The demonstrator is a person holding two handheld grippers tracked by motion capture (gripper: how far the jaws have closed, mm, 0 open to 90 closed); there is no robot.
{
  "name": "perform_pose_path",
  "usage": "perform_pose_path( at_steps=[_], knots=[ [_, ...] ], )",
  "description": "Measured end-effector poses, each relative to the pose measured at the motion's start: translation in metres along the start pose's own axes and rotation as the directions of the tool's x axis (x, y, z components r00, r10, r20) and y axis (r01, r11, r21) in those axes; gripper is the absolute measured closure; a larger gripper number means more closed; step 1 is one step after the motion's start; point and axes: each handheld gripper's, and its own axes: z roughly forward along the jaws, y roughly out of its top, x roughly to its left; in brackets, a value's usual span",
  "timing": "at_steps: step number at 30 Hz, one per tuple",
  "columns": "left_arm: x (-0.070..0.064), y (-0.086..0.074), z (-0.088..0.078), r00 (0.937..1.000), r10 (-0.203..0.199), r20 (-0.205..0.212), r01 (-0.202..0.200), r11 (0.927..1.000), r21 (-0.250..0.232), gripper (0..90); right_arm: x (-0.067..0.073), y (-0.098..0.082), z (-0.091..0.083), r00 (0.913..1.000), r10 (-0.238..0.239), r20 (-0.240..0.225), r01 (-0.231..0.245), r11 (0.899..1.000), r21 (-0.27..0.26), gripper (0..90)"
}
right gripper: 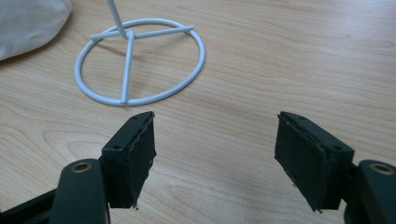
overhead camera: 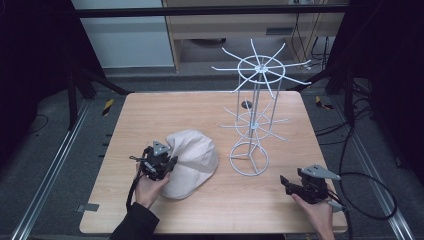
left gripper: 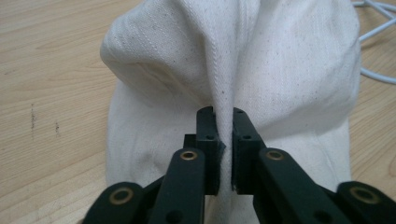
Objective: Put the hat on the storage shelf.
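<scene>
Cap [overhead camera: 192, 162]: your cream cloth cap lies on the table [overhead camera: 150, 112], left of the middle and nearer the near edge than the far one; it rests flat, its crown bunched up on the side facing you.
Left gripper [overhead camera: 167, 164]: you hold it at the cap's left side, pointing into the cloth; your left hand [overhead camera: 148, 187] sits just behind it, close to the near edge.
Left jaws: pressed together on a raised fold of the cap [left gripper: 243, 70]; in the left gripper view [left gripper: 225, 144] the fold runs straight down between the two pads, with only cloth in the thin gap.
Cloth around the grip: it rises in ridges above the jaws and spreads wide to both sides, wood showing beyond it on the left.
Right gripper [overhead camera: 286, 184]: you hold it near the table's near right corner, pointing left across the wood, your right hand [overhead camera: 315, 212] behind it at the near edge.
Right jaws: spread wide apart, nothing between them; in the right gripper view [right gripper: 229, 154] bare wood lies under the gap.
Rack [overhead camera: 255, 115]: white wire stand, upright, right of the middle; its round foot ring [right gripper: 140, 60] rests on the wood just right of the cap, apart from it, and ahead of the right jaws.
Cap and right gripper: well apart, with the rack's foot between them.
</scene>
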Motion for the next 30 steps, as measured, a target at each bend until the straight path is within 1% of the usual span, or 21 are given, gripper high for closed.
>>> perform_pose_path(
  at_steps=[3, 7, 8, 9, 10, 11, 12, 13, 15, 17, 19, 22, 23, 24, 30],
  knots=[
    [0.002, 0.000, -0.003, 1.0000, -0.006, 0.006, 0.006, 1.0000, -0.002, 87.5, 0.000, 0.000, 0.000, 1.0000, -0.001, 0.000, 0.001, 1.000, 0.002, 28.8],
    [0.004, 0.001, -0.008, 0.9997, -0.016, 0.018, 0.016, 0.9997, -0.019, 87.7, 0.000, 0.000, 0.000, 1.0000, -0.001, 0.000, 0.001, 1.000, 0.003, 28.8],
    [0.005, 0.002, -0.011, 0.9999, -0.010, 0.013, 0.010, 0.9996, -0.025, 87.8, 0.000, 0.000, 0.000, 1.0000, -0.001, 0.001, 0.001, 1.000, 0.001, 28.8],
    [0.005, 0.003, -0.014, 0.9997, -0.015, 0.018, 0.016, 0.9989, -0.044, 87.9, 0.000, 0.000, 0.000, 1.0000, -0.001, -0.001, 0.001, 1.000, 0.000, 28.8],
    [0.005, 0.003, -0.014, 0.9997, -0.015, 0.018, 0.016, 0.9989, -0.044, 87.9, 0.000, 0.000, 0.000, 1.0000, -0.001, 0.001, 0.001, 1.000, 0.001, 28.8],
    [0.004, 0.005, -0.020, 0.9998, -0.015, 0.014, 0.016, 0.9977, -0.065, 87.9, 0.000, 0.000, 0.000, 1.0000, 0.000, 0.001, 0.000, 1.000, 0.001, 28.8],
    [0.004, 0.005, -0.020, 0.9998, -0.015, 0.014, 0.016, 0.9977, -0.065, 88.0, 0.000, 0.000, 0.000, 1.0000, 0.000, 0.001, 0.000, 1.000, 0.001, 28.8],
    [0.005, 0.007, -0.025, 0.9998, -0.015, 0.015, 0.017, 0.9961, -0.086, 88.0, 0.000, 0.000, -0.001, 1.0000, 0.008, -0.004, -0.008, 1.000, 0.004, 28.9],
    [0.006, 0.008, -0.029, 0.9998, -0.011, 0.016, 0.013, 0.9957, -0.092, 88.0, 0.000, 0.000, -0.001, 1.0000, 0.008, -0.003, -0.008, 1.000, 0.003, 28.9],
    [0.007, 0.010, -0.037, 0.9996, -0.017, 0.022, 0.020, 0.9926, -0.120, 88.0, 0.000, 0.000, -0.001, 1.0000, 0.008, -0.002, -0.008, 1.000, 0.004, 28.8],
    [0.008, 0.011, -0.040, 0.9996, -0.016, 0.024, 0.019, 0.9920, -0.125, 88.0, 0.000, 0.000, 0.000, 1.0000, -0.001, 0.002, 0.001, 1.000, 0.002, 28.9],
    [0.009, 0.013, -0.047, 0.9993, -0.024, 0.029, 0.028, 0.9882, -0.151, 88.0, 0.000, 0.000, 0.000, 1.0000, -0.002, 0.003, 0.002, 1.000, 0.002, 28.8],
    [0.009, 0.014, -0.049, 0.9993, -0.023, 0.029, 0.027, 0.9874, -0.156, 88.0, 0.000, 0.000, -0.001, 1.0000, 0.003, 0.000, -0.003, 1.000, 0.003, 28.8],
    [0.009, 0.014, -0.051, 0.9993, -0.023, 0.031, 0.028, 0.9865, -0.161, 88.0, 0.000, 0.000, 0.000, 1.0000, -0.003, 0.003, 0.003, 1.000, 0.002, 28.8],
    [0.012, 0.016, -0.061, 0.9990, -0.033, 0.030, 0.038, 0.9807, -0.192, 88.0, 0.000, 0.000, 0.000, 1.0000, -0.005, 0.001, 0.005, 1.000, 0.000, 28.8]
  ],
)
